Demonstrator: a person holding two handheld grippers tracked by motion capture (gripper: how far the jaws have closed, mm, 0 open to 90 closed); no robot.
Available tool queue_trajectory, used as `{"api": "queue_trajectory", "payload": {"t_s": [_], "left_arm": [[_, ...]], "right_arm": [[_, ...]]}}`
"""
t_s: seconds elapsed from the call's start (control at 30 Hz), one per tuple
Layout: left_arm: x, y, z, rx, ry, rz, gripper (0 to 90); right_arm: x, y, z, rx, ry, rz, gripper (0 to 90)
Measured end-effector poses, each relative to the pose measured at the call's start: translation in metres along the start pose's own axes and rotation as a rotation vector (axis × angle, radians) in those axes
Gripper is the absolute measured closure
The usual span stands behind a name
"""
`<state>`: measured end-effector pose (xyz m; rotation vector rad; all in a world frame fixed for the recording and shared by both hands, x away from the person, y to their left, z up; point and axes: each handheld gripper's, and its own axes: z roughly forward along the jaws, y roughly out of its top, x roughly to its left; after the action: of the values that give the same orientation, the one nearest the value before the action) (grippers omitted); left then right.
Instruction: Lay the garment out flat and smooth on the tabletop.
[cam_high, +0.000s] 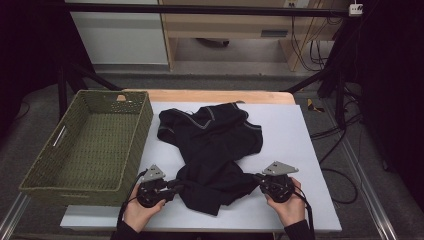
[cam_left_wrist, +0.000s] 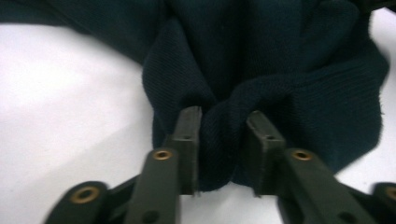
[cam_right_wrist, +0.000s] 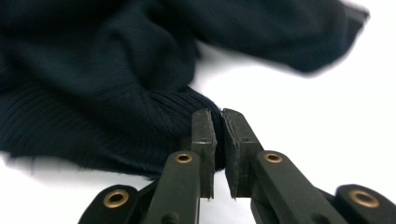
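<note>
A dark navy garment lies crumpled on the white mat, its ribbed hem toward the person. At the hem's left side, my left gripper has a thick fold of the knit filling the gap between its jaws, which stand a little apart around it. At the hem's right side, my right gripper has its jaws almost together, pinching a thin ribbed edge of the garment. Both grippers rest low at the mat, each in a hand.
A green woven basket stands at the left of the table, touching the mat's edge, with nothing in it. A wooden table edge runs behind the mat. Bare mat lies right of the garment. Black frame legs and cables stand beyond the table.
</note>
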<state>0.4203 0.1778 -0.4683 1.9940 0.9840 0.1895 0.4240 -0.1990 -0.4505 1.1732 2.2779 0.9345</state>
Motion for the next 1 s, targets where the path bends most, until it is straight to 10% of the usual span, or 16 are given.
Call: {"api": "queue_trajectory", "payload": {"t_s": [0.27, 0.63, 0.8, 1.0], "left_arm": [[0.004, 0.000, -0.002, -0.015, 0.018, -0.032, 51.6], [0.005, 0.000, -0.002, 0.003, 0.012, -0.041, 62.9], [0.007, 0.002, -0.007, -0.020, 0.017, -0.053, 56.7], [0.006, 0.009, -0.022, -0.109, 0.045, -0.082, 39.3]], "right_arm": [[-0.002, 0.004, -0.007, -0.080, 0.022, 0.003, 66.3], [0.072, 0.022, 0.025, -0.096, 0.433, -0.045, 44.5], [0.090, 0.028, 0.043, -0.025, 0.456, -0.086, 76.2], [0.102, 0.037, 0.026, -0.065, 0.487, -0.109, 77.7]]}}
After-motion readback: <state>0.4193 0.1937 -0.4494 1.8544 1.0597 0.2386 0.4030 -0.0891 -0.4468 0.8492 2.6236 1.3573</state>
